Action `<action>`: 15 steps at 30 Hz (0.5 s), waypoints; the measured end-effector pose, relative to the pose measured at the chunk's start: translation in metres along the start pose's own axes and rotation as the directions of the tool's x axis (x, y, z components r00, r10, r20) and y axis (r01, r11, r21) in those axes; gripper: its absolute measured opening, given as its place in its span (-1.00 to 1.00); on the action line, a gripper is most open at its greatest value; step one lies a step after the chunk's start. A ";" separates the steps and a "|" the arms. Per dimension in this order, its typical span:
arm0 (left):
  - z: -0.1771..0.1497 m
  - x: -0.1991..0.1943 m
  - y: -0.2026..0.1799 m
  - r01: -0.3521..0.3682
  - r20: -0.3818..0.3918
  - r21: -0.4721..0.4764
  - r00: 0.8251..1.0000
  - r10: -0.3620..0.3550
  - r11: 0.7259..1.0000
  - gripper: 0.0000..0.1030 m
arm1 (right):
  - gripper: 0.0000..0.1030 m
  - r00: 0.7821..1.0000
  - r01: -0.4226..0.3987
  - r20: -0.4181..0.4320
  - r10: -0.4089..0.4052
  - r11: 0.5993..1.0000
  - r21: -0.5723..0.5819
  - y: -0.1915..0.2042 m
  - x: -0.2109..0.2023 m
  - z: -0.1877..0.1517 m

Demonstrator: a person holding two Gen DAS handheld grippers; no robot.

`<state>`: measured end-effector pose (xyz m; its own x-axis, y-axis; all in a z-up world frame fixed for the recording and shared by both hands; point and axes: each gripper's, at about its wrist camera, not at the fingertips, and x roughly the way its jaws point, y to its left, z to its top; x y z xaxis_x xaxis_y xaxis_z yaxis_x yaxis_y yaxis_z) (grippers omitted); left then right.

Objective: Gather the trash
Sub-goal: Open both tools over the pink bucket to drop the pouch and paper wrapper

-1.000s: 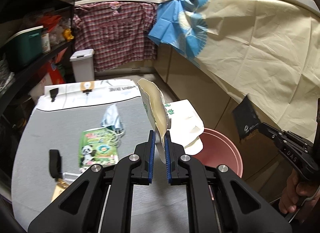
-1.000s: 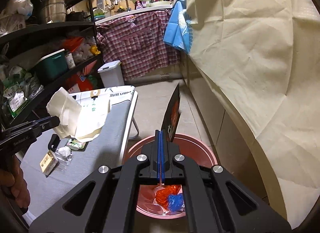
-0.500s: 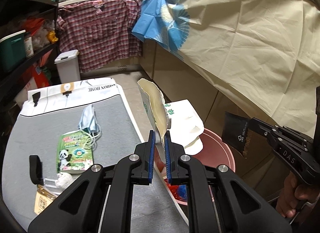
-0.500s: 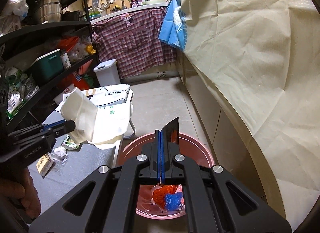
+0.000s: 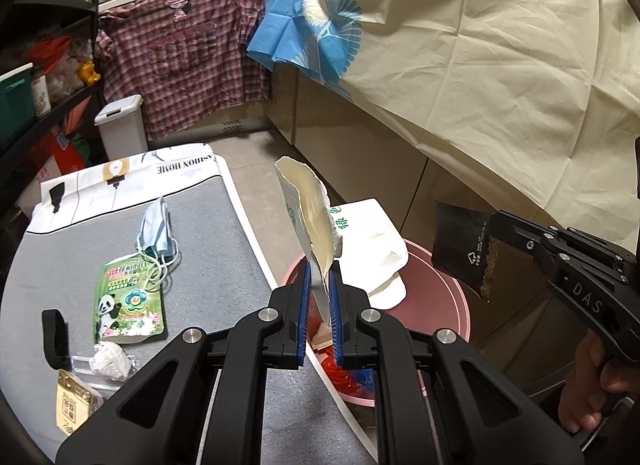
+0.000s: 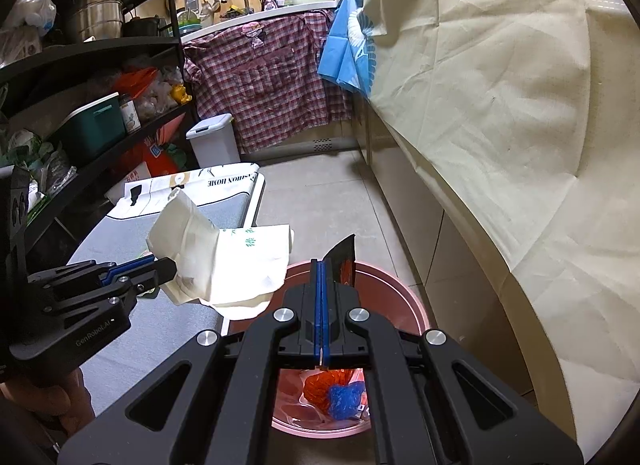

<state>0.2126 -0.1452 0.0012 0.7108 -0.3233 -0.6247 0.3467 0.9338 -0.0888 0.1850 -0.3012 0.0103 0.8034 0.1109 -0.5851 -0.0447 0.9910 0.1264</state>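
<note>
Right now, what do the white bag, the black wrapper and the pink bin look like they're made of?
White bag: probably matte paper; it holds stiff creases and folds. Black wrapper: likely plastic film, thin and flat with a serrated edge. Pink bin: looks like smooth moulded plastic, with an even rounded rim.

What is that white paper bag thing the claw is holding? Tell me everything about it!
The white paper bag is crumpled and torn open at the top, showing a cream-coloured inside. It looks like thin paper with green printed characters on the outside. The left gripper pinches its lower edge between blue pads, so one torn flap stands upright while the rest droops sideways. It hangs in the air, partly over the rim of the pink bin beside the grey table. Only the gripper touches it.
</note>
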 end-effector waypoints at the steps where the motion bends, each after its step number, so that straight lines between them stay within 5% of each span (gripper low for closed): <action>1: 0.000 0.000 -0.001 0.001 0.000 0.002 1.000 -0.001 1.000 -0.82 | -0.99 1.000 -0.001 0.000 0.001 1.000 0.001 0.000 0.000 0.000; 15: -0.001 0.004 -0.003 0.007 -0.008 0.006 1.000 -0.007 1.000 -0.82 | -0.99 1.000 0.001 -0.011 -0.001 1.000 0.000 -0.001 0.007 -0.001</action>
<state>0.2139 -0.1487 -0.0012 0.7035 -0.3282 -0.6304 0.3553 0.9306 -0.0880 0.1903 -0.3015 0.0055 0.7967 0.1108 -0.5941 -0.0437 0.9910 0.1262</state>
